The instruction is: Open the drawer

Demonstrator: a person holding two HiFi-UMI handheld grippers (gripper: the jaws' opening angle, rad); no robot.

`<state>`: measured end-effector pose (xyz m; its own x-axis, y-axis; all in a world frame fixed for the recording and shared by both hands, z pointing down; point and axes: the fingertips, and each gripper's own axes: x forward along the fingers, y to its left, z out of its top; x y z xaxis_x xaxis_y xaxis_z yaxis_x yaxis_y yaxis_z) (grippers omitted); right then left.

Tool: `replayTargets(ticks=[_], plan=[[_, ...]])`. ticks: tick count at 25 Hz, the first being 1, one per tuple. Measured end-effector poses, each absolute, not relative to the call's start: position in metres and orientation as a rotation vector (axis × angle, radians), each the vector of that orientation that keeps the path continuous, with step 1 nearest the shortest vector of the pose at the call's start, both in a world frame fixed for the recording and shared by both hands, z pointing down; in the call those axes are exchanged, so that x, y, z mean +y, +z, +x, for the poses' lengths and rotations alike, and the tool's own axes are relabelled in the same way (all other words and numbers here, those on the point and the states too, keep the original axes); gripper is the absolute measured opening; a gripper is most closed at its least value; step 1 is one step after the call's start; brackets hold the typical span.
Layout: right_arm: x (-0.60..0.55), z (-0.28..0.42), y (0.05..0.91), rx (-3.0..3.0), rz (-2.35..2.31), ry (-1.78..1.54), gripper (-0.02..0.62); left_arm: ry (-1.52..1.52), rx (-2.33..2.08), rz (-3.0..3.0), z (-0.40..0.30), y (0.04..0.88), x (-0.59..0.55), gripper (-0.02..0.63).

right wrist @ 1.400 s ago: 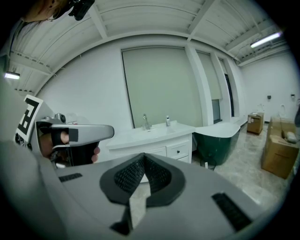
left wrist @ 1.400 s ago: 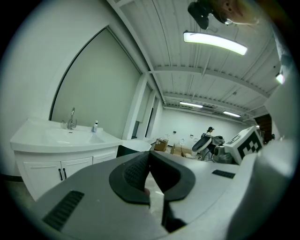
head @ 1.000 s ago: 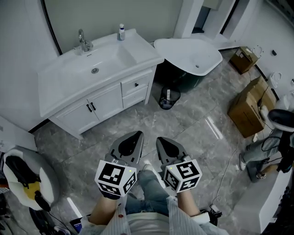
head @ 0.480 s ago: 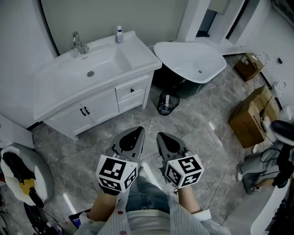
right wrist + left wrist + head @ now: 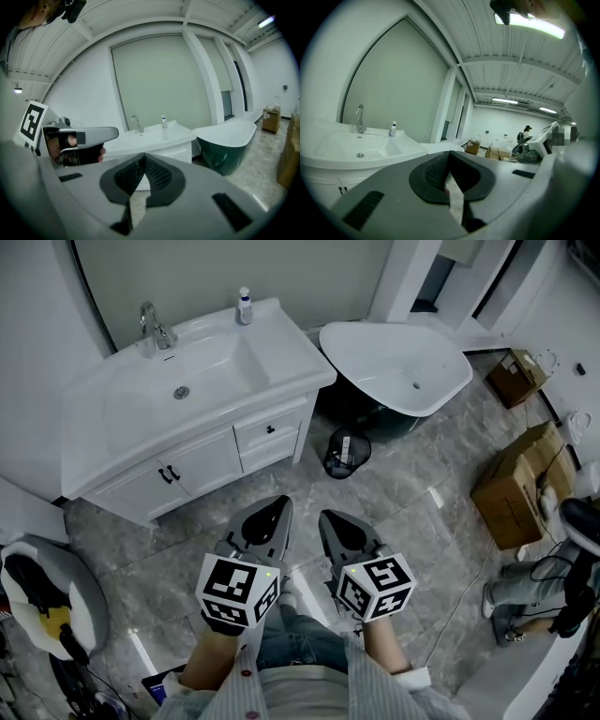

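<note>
The white vanity (image 5: 141, 427) stands ahead on the left. On its right side are two drawers; the upper drawer (image 5: 267, 432) has a small dark knob (image 5: 271, 429) and is closed. My left gripper (image 5: 278, 507) and right gripper (image 5: 328, 519) are held side by side over the floor, well short of the vanity. Both point toward it with jaws shut and nothing between them. In the left gripper view the shut left gripper (image 5: 449, 157) faces the sink basin (image 5: 356, 147). The right gripper (image 5: 144, 158) faces the vanity front (image 5: 176, 152).
A white and dark green bathtub (image 5: 398, 357) stands right of the vanity, with a black mesh waste bin (image 5: 345, 454) on the floor between them. Cardboard boxes (image 5: 516, 486) line the right side. A faucet (image 5: 150, 326) and a small bottle (image 5: 245, 306) sit on the countertop. A round seat (image 5: 42, 601) is at the lower left.
Both grippers have moved forward together toward the vanity, which now looks slightly nearer in the head view. Their jaws have stayed shut.
</note>
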<state>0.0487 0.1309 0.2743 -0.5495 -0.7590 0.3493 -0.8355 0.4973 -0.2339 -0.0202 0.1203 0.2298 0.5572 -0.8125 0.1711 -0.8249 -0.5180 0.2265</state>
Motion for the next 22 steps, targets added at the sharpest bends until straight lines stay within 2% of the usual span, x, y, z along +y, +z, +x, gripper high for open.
replayTargets(ticks=[22], plan=[[-0.104, 0.030, 0.292, -2.447, 1.495, 0.676, 0.009, 0.223, -1.214, 2.496, -0.043, 0.276, -0.116, 0.017]])
